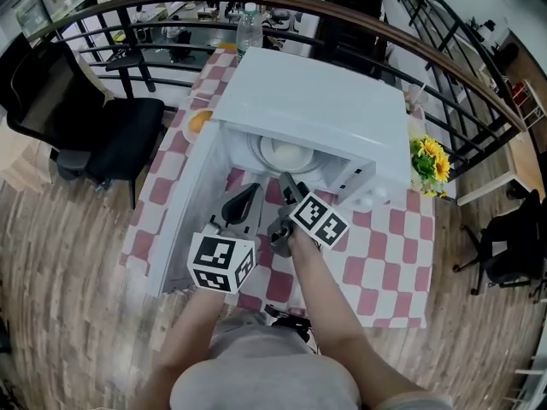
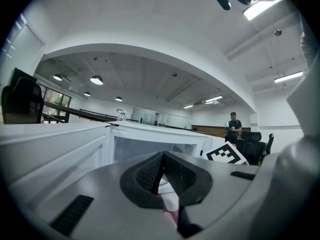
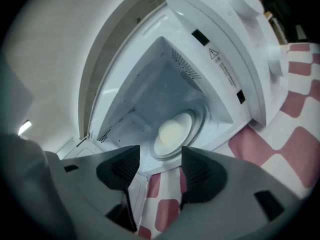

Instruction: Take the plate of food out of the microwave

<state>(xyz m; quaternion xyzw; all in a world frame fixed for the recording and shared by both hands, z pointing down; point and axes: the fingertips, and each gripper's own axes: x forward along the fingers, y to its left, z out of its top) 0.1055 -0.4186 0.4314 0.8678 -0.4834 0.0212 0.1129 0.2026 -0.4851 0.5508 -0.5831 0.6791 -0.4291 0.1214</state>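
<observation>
The white microwave [image 1: 316, 101] stands on a red-and-white checked table, its door [image 1: 184, 203] swung open to the left. Inside, a white plate of pale food [image 1: 286, 154] rests on the glass turntable [image 3: 196, 126]. In the right gripper view the plate of food [image 3: 172, 132] lies straight beyond the jaws. My right gripper [image 3: 160, 166] is open and empty, just in front of the cavity mouth [image 1: 289, 186]. My left gripper [image 1: 242, 202] hovers beside the open door, lower left of the cavity. Its pads [image 2: 161, 156] meet at the tips with nothing between them.
Yellow flowers [image 1: 430, 162] stand at the microwave's right. A water bottle [image 1: 249, 26] is behind it and an orange [image 1: 199, 122] on a plate to its left. A black chair [image 1: 94, 126] sits left of the table, and a curved railing [image 1: 359, 15] runs behind.
</observation>
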